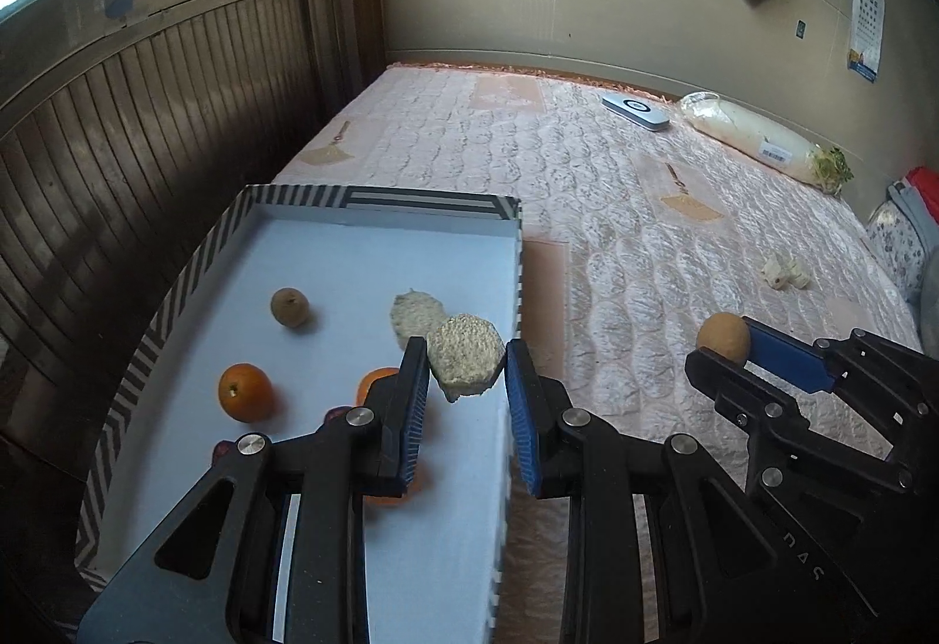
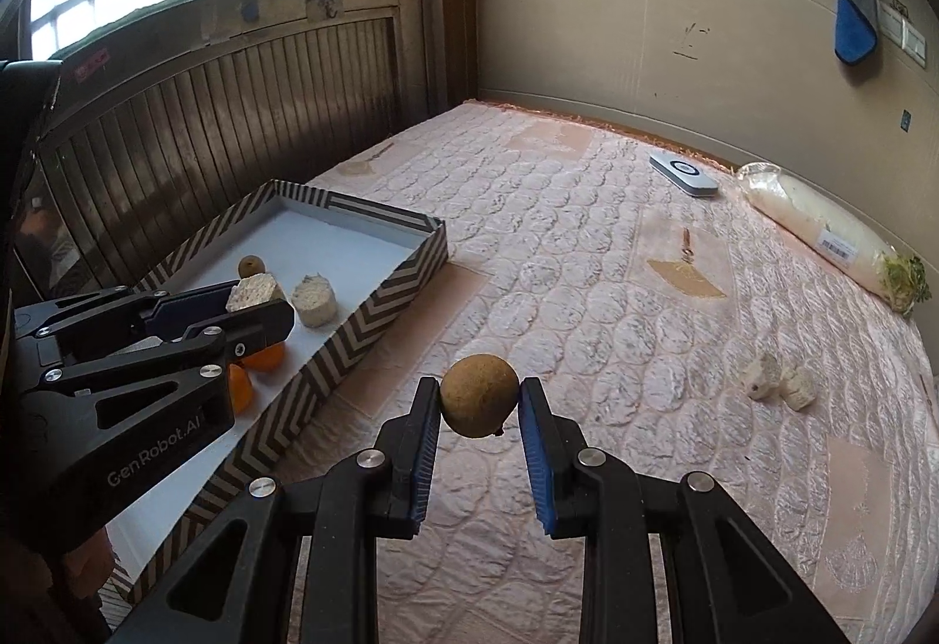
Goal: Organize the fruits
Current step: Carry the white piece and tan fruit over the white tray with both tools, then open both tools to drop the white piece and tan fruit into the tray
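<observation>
My left gripper [image 1: 468, 359] is shut on a pale rough hexagonal chunk [image 1: 465, 355] and holds it above the striped-rim tray [image 1: 375, 201]. In the tray lie a second pale chunk [image 1: 415, 316], a small brown fruit [image 1: 289, 306], an orange [image 1: 245, 391] and another orange [image 1: 375, 385] partly hidden behind my left finger. My right gripper [image 2: 478, 397] is shut on a round brown fruit [image 2: 478, 394] and holds it above the bed, right of the tray [image 2: 375, 315]. The left gripper also shows in the right wrist view [image 2: 258, 300].
The pink quilted bed [image 2: 587, 262] carries two small pale chunks [image 2: 777, 383] at the right, a white device [image 2: 684, 174] and a wrapped white radish [image 2: 821, 233] near the far wall. A wooden slatted wall [image 1: 147, 115] runs along the tray's left side.
</observation>
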The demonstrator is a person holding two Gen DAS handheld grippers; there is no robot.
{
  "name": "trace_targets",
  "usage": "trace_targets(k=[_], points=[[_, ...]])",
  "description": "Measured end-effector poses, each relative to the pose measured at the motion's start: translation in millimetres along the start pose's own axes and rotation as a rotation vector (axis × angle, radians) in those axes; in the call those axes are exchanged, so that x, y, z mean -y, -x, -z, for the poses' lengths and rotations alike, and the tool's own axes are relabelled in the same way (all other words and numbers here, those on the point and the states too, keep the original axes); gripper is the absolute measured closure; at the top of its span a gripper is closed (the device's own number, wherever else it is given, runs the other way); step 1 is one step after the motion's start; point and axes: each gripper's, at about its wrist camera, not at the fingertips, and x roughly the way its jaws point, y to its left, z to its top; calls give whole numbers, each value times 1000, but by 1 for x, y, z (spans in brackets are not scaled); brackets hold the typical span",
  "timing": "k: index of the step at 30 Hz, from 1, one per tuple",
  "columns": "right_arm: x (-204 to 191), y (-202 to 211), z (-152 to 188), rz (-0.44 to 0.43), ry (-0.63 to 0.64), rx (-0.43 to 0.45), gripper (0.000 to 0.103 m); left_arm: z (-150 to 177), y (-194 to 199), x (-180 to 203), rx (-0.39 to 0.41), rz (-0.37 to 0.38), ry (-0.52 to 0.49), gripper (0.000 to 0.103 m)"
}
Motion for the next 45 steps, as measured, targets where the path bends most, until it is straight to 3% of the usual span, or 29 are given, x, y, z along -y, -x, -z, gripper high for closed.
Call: trace_targets(k=[24,36,45], points=[[-89,-47,-32,-128,160,-49,77,28,2,-96,-36,-102,151,77],[-112,-77,-56,-198,194,-51,77,37,-2,-102,-65,-91,160,77],[-131,-109,-60,-229,216,-100,77,39,-6,-103,-89,-101,158,77]])
